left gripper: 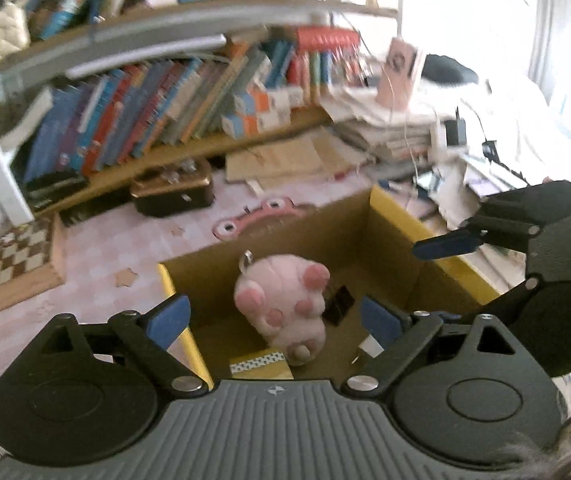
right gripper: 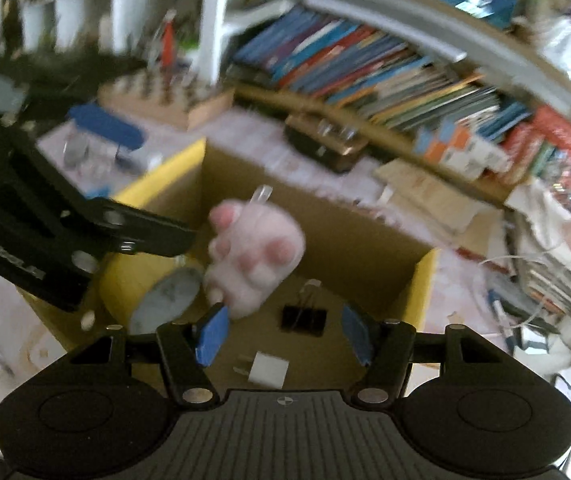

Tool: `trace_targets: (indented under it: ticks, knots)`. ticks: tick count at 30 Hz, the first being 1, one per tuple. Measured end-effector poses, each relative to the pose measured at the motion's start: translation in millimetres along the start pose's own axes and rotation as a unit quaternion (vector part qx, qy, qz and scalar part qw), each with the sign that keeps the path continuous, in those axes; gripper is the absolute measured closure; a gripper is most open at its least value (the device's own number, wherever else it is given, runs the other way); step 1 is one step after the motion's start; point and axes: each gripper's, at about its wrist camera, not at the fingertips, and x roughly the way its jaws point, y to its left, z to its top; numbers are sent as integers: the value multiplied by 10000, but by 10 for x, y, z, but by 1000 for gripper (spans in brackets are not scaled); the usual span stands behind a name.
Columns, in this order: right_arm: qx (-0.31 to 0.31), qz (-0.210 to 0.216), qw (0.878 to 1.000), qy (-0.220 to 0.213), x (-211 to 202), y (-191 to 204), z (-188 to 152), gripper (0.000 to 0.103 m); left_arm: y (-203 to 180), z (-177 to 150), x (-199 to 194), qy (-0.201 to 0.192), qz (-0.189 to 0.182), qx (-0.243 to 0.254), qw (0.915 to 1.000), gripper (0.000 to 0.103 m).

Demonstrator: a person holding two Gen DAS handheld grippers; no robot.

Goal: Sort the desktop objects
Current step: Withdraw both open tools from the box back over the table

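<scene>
left wrist: plush paw [left gripper: 281, 308] is mid-air over the cardboard box [left gripper: 389, 216], between left tool [left gripper: 273, 320] fingers spread wide, empty.
right wrist: right tool [right gripper: 281, 334] is wide, empty too; binder clip [right gripper: 303, 318] and plug [right gripper: 267, 372] lie on the box floor.
advice: keep both tools clear so the paw lands inside.

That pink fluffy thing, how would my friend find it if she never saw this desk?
Start at the big open cardboard box with yellow edges, on the desk below the bookshelf. Right over its opening, between the open grippers, is the pink plush paw with darker pink toe pads and a metal ring on top. The black binder clip and white plug in the box are hard and plain.
</scene>
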Motion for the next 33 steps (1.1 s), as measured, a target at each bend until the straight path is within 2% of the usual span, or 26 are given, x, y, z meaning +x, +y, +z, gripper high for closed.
trace_targets:
  ticks: [8, 15, 22, 33]
  knots:
    - [539, -556, 9933, -855, -467, 95, -143, 39, -26, -260, -502, -567, 452, -199, 9972, 6]
    - [1409, -998, 9779, -1181, -755, 208, -398, 33, -66, -618, -795, -804, 627, -436, 9938, 5]
    - [1961, -1462, 9630, -1131, -863, 480, -722, 33, 24, -969, -920, -749, 547, -795, 9925, 5]
    - [2408, -1568, 9547, -768, -999, 1109, -1030, 33, 145, -1508, -1186, -543, 491, -817, 9940, 5]
